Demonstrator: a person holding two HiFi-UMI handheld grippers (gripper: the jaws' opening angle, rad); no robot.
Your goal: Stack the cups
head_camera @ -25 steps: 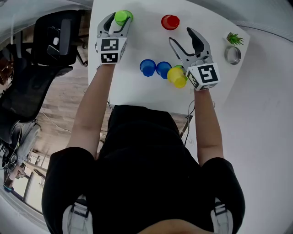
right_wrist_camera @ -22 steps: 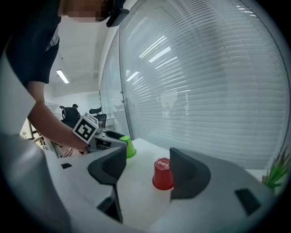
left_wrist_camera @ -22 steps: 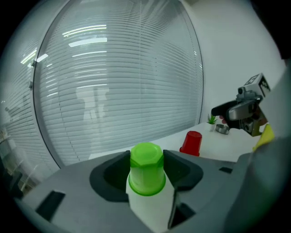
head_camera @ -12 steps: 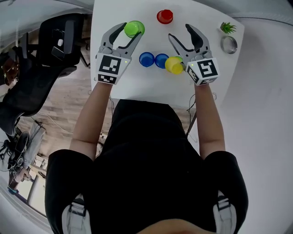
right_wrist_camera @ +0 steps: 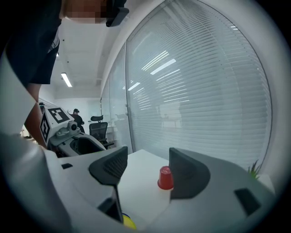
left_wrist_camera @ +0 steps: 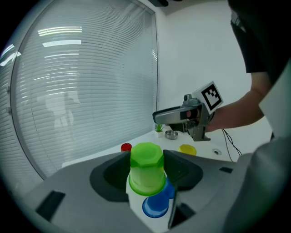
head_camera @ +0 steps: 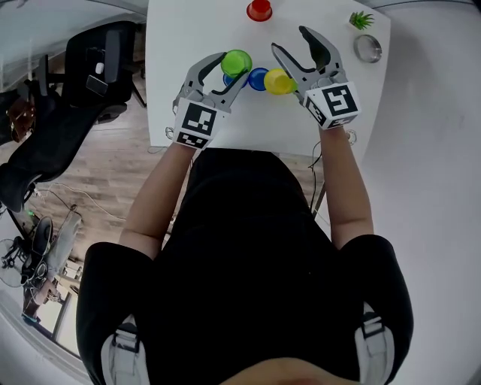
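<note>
Holding the green cup [left_wrist_camera: 146, 168] upside down, my left gripper [head_camera: 231, 68] has its jaws pressed on the cup's sides near the closed end, off the white bench [head_camera: 173, 45]. Right beneath it, in the left gripper view, shows a blue cup [left_wrist_camera: 158, 202] (whether the two touch, I cannot tell). From the head view, a second blue cup [head_camera: 258, 78] stands just beside that one, and the yellow cup [head_camera: 278, 80] stands close against it on the right, so the three make a short row across the bench.

My right gripper [head_camera: 289, 41] hovers above and just past the yellow cup with its jaws wide. They have just been closing a little, and nothing sits between them. The red cup [head_camera: 259, 9] stands alone, upside down, near the far edge, well apart from the row. A small potted plant [head_camera: 361, 19] and a round metal tin [head_camera: 367, 48] sit at the far right corner.
</note>
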